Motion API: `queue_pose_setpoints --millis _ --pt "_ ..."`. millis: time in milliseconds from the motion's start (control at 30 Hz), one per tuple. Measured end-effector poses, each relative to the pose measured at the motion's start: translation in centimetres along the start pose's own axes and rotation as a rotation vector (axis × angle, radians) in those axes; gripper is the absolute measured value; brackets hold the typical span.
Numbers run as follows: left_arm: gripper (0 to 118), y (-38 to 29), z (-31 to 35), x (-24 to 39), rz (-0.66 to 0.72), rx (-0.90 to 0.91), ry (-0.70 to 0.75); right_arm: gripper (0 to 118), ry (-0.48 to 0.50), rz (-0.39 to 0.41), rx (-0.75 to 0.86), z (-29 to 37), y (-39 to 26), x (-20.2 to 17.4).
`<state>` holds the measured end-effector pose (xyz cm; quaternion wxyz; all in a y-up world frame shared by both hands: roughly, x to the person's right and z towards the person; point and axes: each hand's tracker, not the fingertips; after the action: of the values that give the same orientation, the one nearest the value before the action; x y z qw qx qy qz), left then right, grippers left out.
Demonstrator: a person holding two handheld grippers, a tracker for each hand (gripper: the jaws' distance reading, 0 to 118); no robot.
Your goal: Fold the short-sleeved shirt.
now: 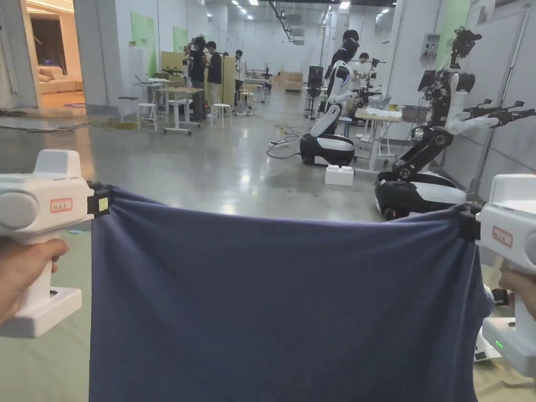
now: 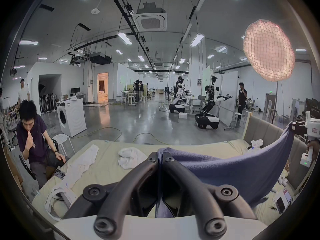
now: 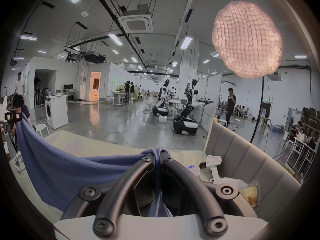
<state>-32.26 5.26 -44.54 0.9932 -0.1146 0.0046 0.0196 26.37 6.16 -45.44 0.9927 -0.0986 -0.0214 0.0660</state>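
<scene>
Left tongs (image 2: 160,159): jaws closed on a bunched corner of the blue shirt (image 1: 282,309), cloth pinched between both jaws and running down through them in the left gripper view. In the head view these tongs (image 1: 102,201) sit at 9 o'clock.

Right tongs (image 3: 157,154): likewise clamped on the opposite corner, fabric gathered between the jaws. In the head view they (image 1: 466,222) sit at 3 o'clock.

Shirt: held aloft, stretched between the two grips, top edge sagging slightly at 12 o'clock, body hanging straight toward 6 o'clock as one flat sheet. No sleeves or collar can be made out, so which edge is gripped cannot be determined.

Below: a bed with a pale sheet (image 2: 107,165); white garments (image 2: 129,157) lie on it at 10 o'clock in the left gripper view. A padded headboard (image 3: 242,153) stands at 3 o'clock in the right gripper view.

Assessment: the task appears to be at an early stage. The garment is spread and lifted, but no crease or fold is visible. Laying it flat and making all folds remain outstanding.
</scene>
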Motion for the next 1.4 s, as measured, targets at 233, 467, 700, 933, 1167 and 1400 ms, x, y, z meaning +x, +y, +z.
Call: queue_pose_setpoints --millis 233,467,700,933,1167,1400 --pt "0 5.8 -3.2 -0.3 -0.009 0.039 0.031 2 -0.022 0.019 0.075 -2.4 7.0 -0.3" --pt "0 9.7 -5.1 -0.7 -0.027 0.091 0.053 2 -0.042 0.033 0.110 -4.6 11.3 -0.1" --pt "0 11.1 -5.5 -0.4 -0.053 0.117 0.066 2 -0.052 0.035 0.130 -5.4 12.4 -0.2" --pt "0 6.1 -5.5 -0.3 -0.069 0.068 0.063 2 -0.038 0.032 0.077 -5.5 6.8 -0.4" --pt "0 -2.7 -3.1 0.0 -0.060 -0.010 0.028 2 -0.026 0.042 -0.015 -2.2 -1.7 -0.5" --pt "0 -9.0 2.9 0.3 -0.034 -0.022 -0.022 2 -0.033 0.064 -0.064 4.9 -8.2 0.0"
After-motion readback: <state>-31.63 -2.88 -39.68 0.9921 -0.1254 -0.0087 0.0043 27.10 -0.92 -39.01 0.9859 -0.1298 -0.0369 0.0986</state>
